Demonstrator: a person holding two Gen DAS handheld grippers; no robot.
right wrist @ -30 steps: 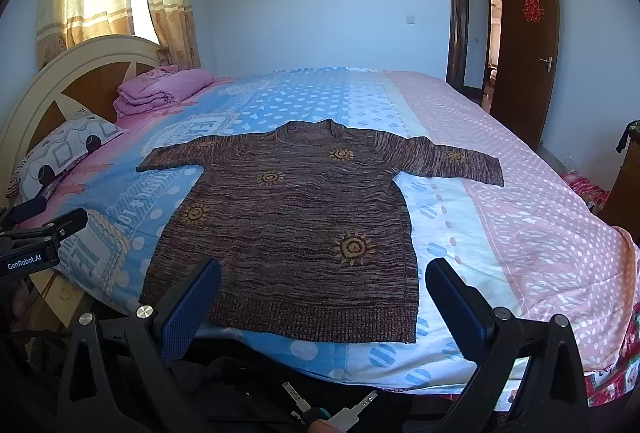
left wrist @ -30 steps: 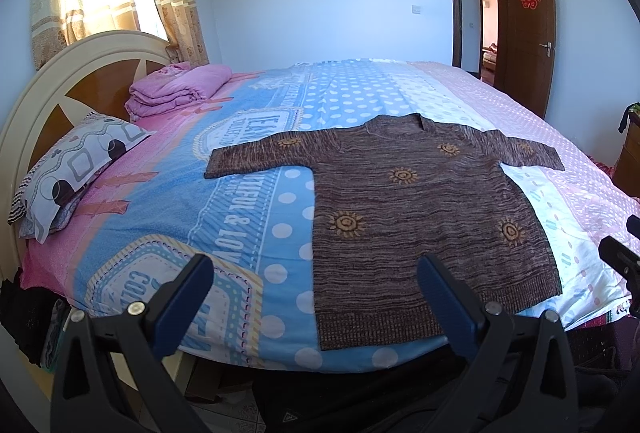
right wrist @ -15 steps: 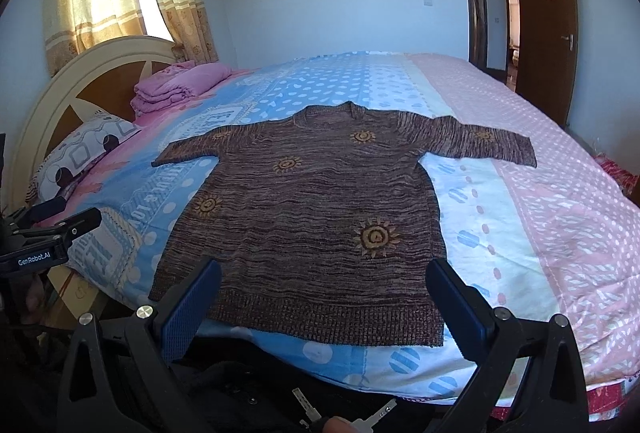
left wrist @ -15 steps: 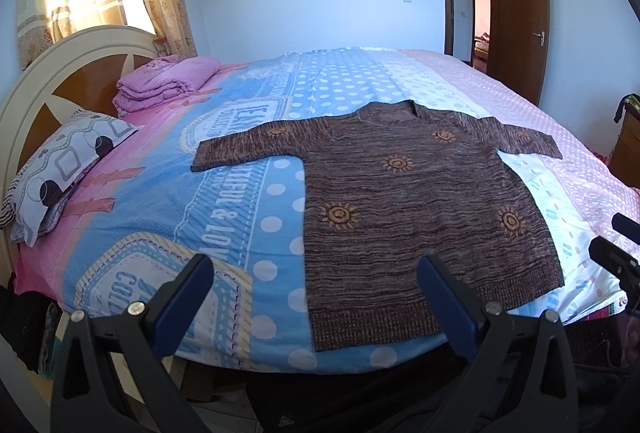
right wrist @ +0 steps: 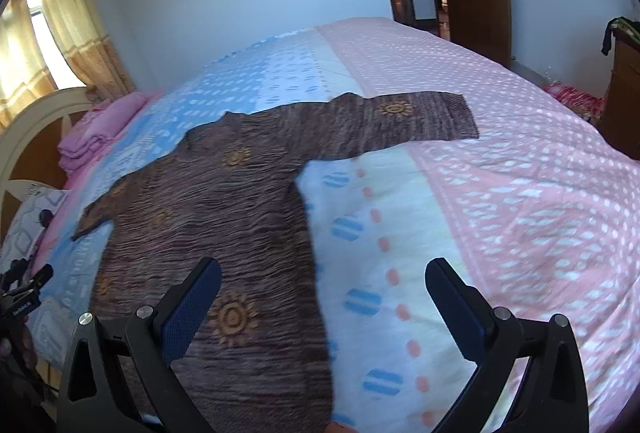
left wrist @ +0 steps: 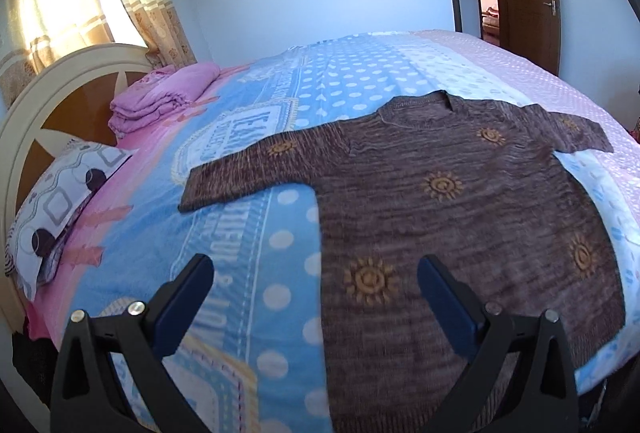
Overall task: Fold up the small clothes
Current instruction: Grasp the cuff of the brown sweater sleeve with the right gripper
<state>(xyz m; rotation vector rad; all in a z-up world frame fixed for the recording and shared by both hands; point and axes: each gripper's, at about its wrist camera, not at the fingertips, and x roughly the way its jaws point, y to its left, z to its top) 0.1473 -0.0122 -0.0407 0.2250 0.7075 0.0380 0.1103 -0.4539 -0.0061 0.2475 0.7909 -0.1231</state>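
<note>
**Left wrist view: sweater flat on bed, both tools spread**

Left wrist view shows a brown sweater lying flat on the bed, sleeves out to both sides, hem toward the camera. The left tool hangs over its near left edge, fingers spread, pinching nothing. The right tool hangs over its right side edge, likewise spread. Folded pink bedding and a pillow lie by the headboard.

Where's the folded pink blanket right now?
In the left wrist view the pink blanket sits far left on the bed, against the headboard, beyond the patterned pillow and apart from the brown sweater.
</note>
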